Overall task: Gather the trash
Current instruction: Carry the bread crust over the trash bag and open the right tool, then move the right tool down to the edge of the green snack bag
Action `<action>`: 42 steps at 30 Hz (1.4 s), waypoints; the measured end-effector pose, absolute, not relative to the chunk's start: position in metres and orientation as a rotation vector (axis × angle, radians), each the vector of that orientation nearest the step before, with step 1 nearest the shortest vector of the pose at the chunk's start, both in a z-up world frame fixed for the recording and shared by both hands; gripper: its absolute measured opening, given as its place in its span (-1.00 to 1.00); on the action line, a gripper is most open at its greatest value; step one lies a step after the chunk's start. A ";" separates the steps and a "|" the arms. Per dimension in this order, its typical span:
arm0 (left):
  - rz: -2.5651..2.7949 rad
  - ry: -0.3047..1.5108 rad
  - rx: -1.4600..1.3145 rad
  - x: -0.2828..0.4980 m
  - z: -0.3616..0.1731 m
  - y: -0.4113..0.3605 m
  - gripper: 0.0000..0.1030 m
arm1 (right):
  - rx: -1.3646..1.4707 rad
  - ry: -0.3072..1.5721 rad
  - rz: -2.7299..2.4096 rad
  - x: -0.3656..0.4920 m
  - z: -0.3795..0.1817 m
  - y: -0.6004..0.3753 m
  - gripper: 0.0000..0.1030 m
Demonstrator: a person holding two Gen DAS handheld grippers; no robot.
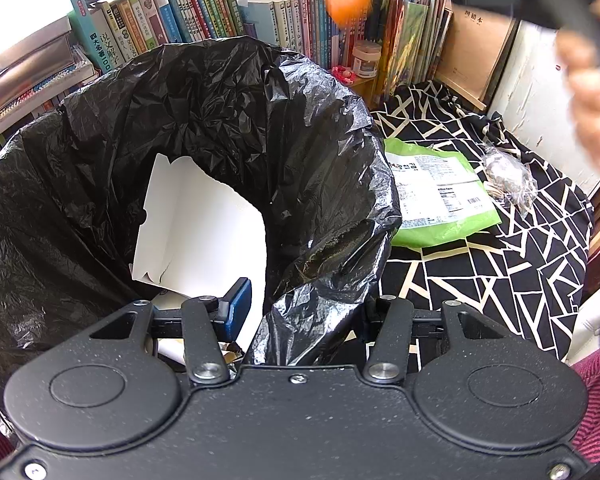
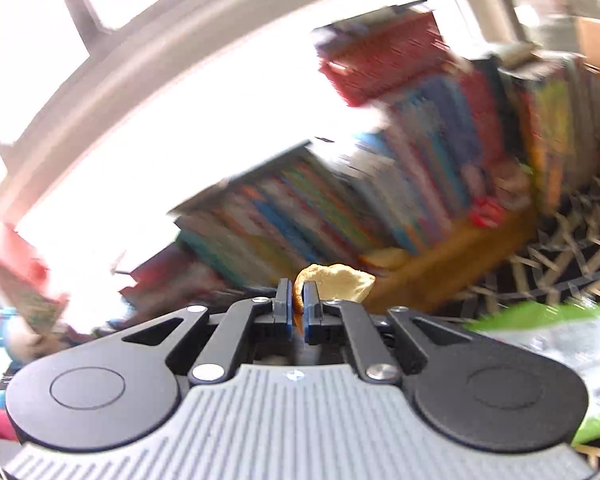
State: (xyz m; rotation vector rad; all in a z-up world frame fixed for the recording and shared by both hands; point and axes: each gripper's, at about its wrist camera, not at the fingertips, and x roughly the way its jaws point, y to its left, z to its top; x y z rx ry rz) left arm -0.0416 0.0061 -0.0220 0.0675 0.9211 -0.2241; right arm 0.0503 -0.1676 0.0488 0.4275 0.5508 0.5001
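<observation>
Orange peel (image 2: 334, 280) (blurred background) pinched in right hand-held gripper (image 2: 297, 308).

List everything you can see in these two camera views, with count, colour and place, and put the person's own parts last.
trash bag: one, black, open, left of the cloth, its edge between the left gripper's fingers
white carton: one, inside the bag
green wrapper: one, green and white, flat on the cloth beside the bag
clear wrapper: one, crumpled, right of the green one
patterned cloth: one, black with cream lines
books: many, mixed colours, behind the bag
jar: one, white, among the books
peel: one, orange-yellow, in the right gripper
left gripper: black, blue pads
right gripper: black, shut on the peel
hand: one, upper right
</observation>
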 end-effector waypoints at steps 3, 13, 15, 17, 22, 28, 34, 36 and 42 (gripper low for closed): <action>-0.224 0.921 0.068 -0.042 -0.022 0.006 -0.06 | 0.457 0.508 0.674 0.040 0.065 -0.155 -0.84; -0.223 0.920 0.070 -0.042 -0.023 0.006 -0.06 | 0.423 0.647 0.830 0.035 0.040 -0.112 -0.71; -0.223 0.919 0.070 -0.042 -0.023 0.006 -0.06 | 0.419 0.655 0.822 0.033 0.037 -0.112 -0.67; -0.224 0.919 0.070 -0.042 -0.022 0.006 -0.05 | 0.426 0.657 0.815 0.033 0.035 -0.115 -0.56; -0.223 0.917 0.071 -0.043 -0.022 0.006 -0.06 | 0.434 0.624 0.777 0.037 0.039 -0.126 -0.26; -0.224 0.917 0.071 -0.043 -0.022 0.005 -0.06 | 0.420 0.591 0.626 0.045 0.043 -0.146 0.26; -0.224 0.917 0.072 -0.043 -0.022 0.006 -0.06 | 0.362 0.640 0.347 0.064 0.031 -0.170 0.55; -0.224 0.917 0.072 -0.043 -0.022 0.005 -0.06 | 0.366 0.663 0.282 0.071 0.023 -0.180 0.59; -0.225 0.917 0.072 -0.043 -0.022 0.005 -0.06 | 0.360 0.725 0.133 0.085 -0.001 -0.202 0.60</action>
